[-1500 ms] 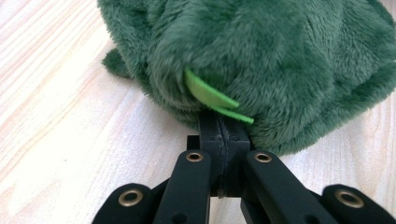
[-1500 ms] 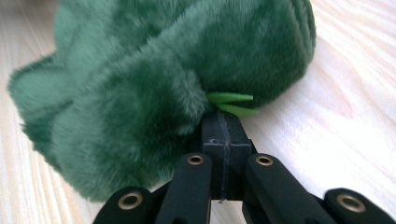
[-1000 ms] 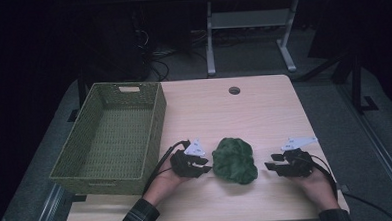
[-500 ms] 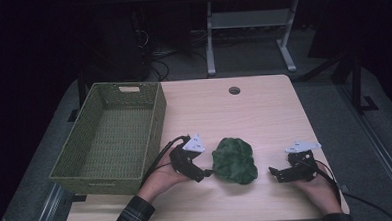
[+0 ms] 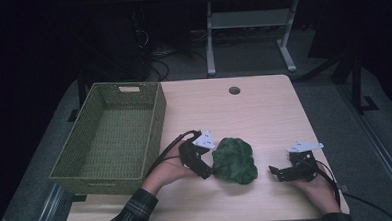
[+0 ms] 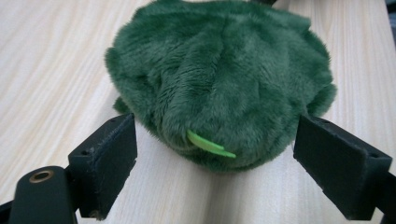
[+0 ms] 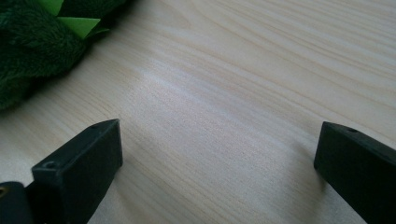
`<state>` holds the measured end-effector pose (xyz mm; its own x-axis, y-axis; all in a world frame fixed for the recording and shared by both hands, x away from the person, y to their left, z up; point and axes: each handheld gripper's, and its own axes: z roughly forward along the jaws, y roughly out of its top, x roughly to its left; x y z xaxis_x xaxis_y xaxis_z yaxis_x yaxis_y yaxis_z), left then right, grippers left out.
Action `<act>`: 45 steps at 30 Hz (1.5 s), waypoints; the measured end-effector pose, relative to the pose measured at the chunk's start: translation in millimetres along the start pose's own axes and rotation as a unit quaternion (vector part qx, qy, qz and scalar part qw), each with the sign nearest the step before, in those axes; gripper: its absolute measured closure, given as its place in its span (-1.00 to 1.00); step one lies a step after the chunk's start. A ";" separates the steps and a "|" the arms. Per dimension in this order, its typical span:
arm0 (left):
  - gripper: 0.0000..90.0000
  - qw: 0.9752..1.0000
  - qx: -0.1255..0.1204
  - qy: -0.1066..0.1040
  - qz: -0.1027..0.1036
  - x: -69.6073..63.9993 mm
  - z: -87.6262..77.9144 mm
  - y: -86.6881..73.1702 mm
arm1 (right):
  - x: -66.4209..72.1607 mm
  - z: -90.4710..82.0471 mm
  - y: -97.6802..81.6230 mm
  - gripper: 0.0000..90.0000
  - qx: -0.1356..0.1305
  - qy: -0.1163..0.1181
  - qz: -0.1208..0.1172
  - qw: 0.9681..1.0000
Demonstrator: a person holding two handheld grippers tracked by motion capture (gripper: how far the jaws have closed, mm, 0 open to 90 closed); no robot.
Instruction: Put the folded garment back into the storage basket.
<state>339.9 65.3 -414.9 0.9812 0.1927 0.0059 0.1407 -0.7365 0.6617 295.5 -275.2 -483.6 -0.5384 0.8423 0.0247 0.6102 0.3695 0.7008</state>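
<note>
Dark floor and grey metal table legs fill the background beyond the pale wood-grain surface (image 5: pixel 264 112) where I am working. Near its front edge lies a dark green plush toy with a rounded, ribbed fuzzy body (image 5: pixel 234 160), roughly midway between my two hands and to the right of a green woven rectangular basket (image 5: pixel 110 139) that stands at the left side of the surface.

My left tongs (image 5: pixel 210 172) sit just beside the toy's left flank, pointing at it. Their jaws have just been opening and now stand spread wide; in the left gripper view the plush toy (image 6: pixel 219 79) lies between the two black pads (image 6: pixel 105 158), with a gap on each side, so neither pad presses on the fur. A small bright green felt tab (image 6: pixel 210 144) sticks out of the toy's near edge.

My right tongs (image 5: pixel 274 171) rest low over the surface, well apart from the toy on its right. Their jaws have also just been opening and stand spread, with bare wood between them. In the right gripper view an edge of the toy (image 7: pixel 32 42) shows at the upper left.
</note>
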 end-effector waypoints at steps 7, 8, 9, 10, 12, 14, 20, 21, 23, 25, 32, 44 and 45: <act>-0.71 1.000 0.001 -0.012 0.026 1.6 15.1 11.1 | -0.6 0.8 0.8 -0.98 0.000 0.002 0.002 1.000; -0.71 0.999 0.002 -0.015 0.029 1.5 17.0 12.1 | -0.6 0.7 0.8 -0.98 0.000 0.002 0.002 1.000; -0.71 0.999 0.000 -0.015 0.030 1.2 19.2 12.6 | -0.6 0.7 0.8 -0.98 0.000 0.002 0.001 1.000; -0.71 0.999 0.000 -0.016 0.034 1.6 21.1 13.4 | -0.6 0.7 0.8 -0.98 0.000 0.002 0.001 1.000; -0.71 0.999 -0.002 -0.017 0.035 1.8 25.3 13.9 | -0.6 0.7 0.8 -0.98 0.000 0.002 0.001 1.000; -0.71 0.999 0.000 -0.020 0.038 1.9 28.2 13.2 | -0.6 0.7 0.8 -0.98 0.000 0.002 0.001 1.000; -0.71 0.999 0.000 -0.025 0.033 5.4 33.8 6.3 | -0.4 0.6 0.7 -0.98 0.000 0.004 0.000 1.000; -0.71 0.999 0.000 -0.028 0.031 5.4 35.5 4.6 | -0.4 0.7 0.7 -0.98 0.000 0.004 0.000 1.000; -0.71 0.999 0.003 -0.031 0.032 5.3 38.9 2.0 | -0.3 0.7 0.7 -0.98 0.000 0.004 0.000 1.000; -0.71 0.999 0.007 -0.035 0.034 5.3 43.1 -0.1 | -0.3 0.7 0.7 -0.98 0.000 0.004 0.000 1.000; -0.72 0.999 0.022 -0.032 0.033 4.7 54.9 -5.6 | -0.4 0.6 0.7 -0.98 0.001 0.004 -0.001 1.000; -0.68 0.998 0.027 -0.037 0.030 5.5 60.1 -9.4 | -0.2 0.7 0.6 -0.98 0.000 0.006 -0.002 1.000; -0.62 0.998 0.025 -0.039 0.033 5.7 58.8 -10.2 | -0.1 0.7 0.6 -0.98 0.000 0.006 -0.002 1.000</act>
<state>351.8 35.8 -465.7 0.9956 0.0929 -0.0122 0.0801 -0.7771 0.6243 296.4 -274.8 -483.7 -0.5474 0.8363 0.0303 0.6082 0.3726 0.7009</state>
